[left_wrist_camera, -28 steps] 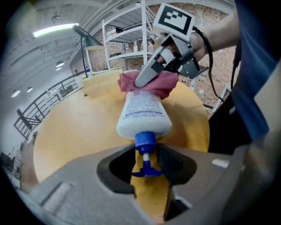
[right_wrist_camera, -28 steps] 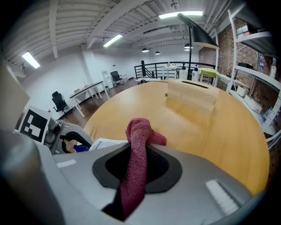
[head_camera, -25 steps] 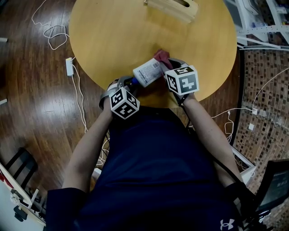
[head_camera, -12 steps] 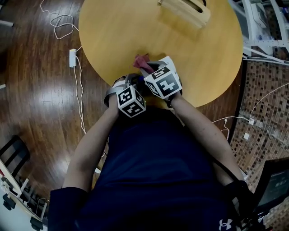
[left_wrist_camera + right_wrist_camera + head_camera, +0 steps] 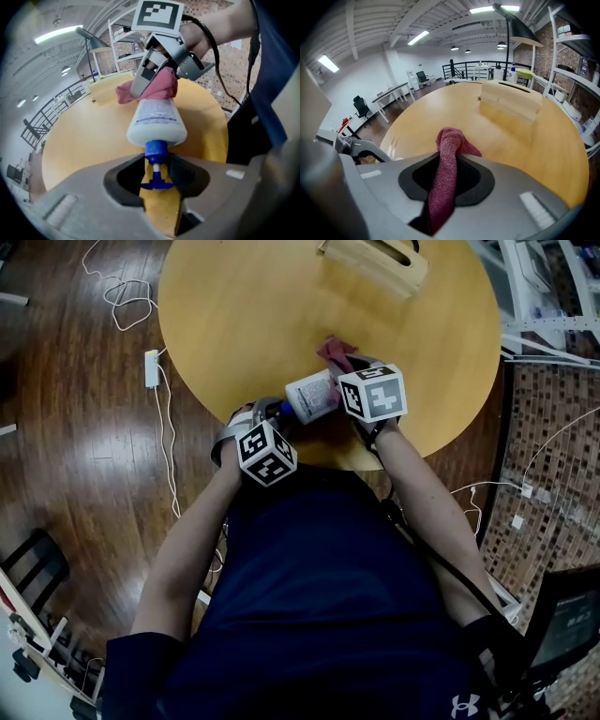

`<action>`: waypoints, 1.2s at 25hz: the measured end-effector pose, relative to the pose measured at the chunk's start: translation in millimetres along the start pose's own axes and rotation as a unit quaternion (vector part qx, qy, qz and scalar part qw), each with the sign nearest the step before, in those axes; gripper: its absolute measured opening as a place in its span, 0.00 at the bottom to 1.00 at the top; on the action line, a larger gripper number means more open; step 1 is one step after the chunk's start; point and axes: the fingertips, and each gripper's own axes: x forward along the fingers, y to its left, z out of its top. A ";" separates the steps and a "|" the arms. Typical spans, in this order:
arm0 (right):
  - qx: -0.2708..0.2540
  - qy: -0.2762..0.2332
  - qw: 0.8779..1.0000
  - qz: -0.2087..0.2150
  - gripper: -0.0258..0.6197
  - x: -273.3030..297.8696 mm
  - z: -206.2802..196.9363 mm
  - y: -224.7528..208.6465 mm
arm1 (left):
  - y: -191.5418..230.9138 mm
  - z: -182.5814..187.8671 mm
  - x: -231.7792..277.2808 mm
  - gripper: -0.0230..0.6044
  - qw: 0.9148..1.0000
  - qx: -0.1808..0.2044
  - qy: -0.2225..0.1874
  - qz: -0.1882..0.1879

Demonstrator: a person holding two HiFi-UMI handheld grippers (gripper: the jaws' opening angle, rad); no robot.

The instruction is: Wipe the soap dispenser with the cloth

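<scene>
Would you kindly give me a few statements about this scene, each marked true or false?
1. The left gripper holds the soap dispenser by its blue pump end. True.
2. The right gripper is empty. False: its jaws are closed on the red cloth.
3. The cloth is wrapped around the dispenser's pump. False: it sits against the bottle's opposite end, away from the pump.
4. A wooden box sits at the far side of the round table. True.
</scene>
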 end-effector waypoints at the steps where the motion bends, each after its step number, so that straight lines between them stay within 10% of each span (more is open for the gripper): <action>1: 0.011 -0.009 1.000 -0.004 0.16 -1.1 0.3 -3.2 | 0.1 -2.1 0.2 0.27 1.000 0.003 0.000 0.001; 4: 0.045 -0.045 0.998 -0.003 0.16 -13.3 -2.8 -10.2 | -6.5 -6.2 -2.1 0.27 0.999 -0.024 -0.012 -0.029; 7: 0.056 -0.088 0.995 0.004 0.16 -45.2 -7.0 -13.8 | -18.1 2.1 -15.7 0.27 0.981 -0.151 -0.054 -0.111; 11: 0.064 -0.133 0.989 0.024 0.16 -85.7 -20.6 -11.5 | -29.1 32.6 -51.0 0.27 0.900 -0.343 -0.131 -0.233; 20: -0.073 -0.189 0.964 0.169 0.16 -108.7 -16.2 116.5 | -26.0 36.0 -65.0 0.27 0.711 -0.576 -0.203 -0.349; 30: -0.056 -0.167 0.979 0.100 0.16 -80.4 -20.1 73.3 | -16.1 21.7 -71.9 0.27 0.685 -0.606 -0.216 -0.342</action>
